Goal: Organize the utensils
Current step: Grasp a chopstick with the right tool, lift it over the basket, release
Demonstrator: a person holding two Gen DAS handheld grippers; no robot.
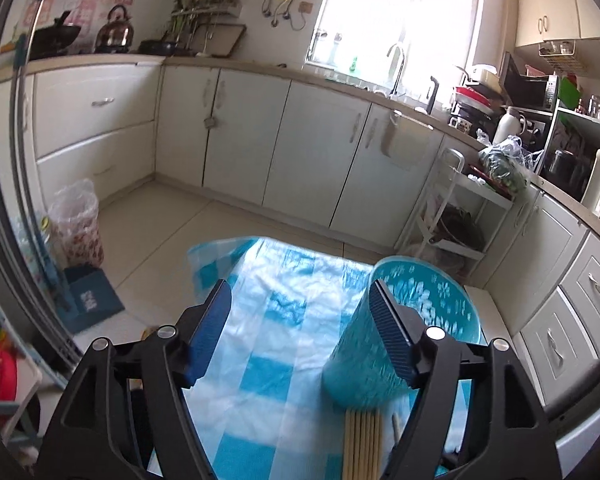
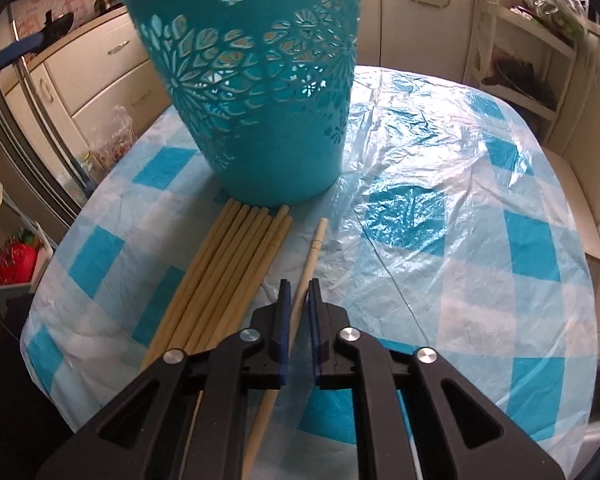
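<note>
Basket (image 2: 256, 92), light perforated plastic, stands on my worktop (image 2: 440, 240) beside my released left tool (image 1: 300, 332); chopstick bundle (image 2: 216, 276) lies at its base; single chopstick (image 2: 304, 276), stiff, slim, slippery, sits clenched mid-shaft in my right tool (image 2: 300, 292).

Pale wooden chopsticks (image 2: 220, 276) flat beside upright teal cut-out basket (image 2: 256, 92), one chopstick (image 2: 306, 264) apart.
</note>
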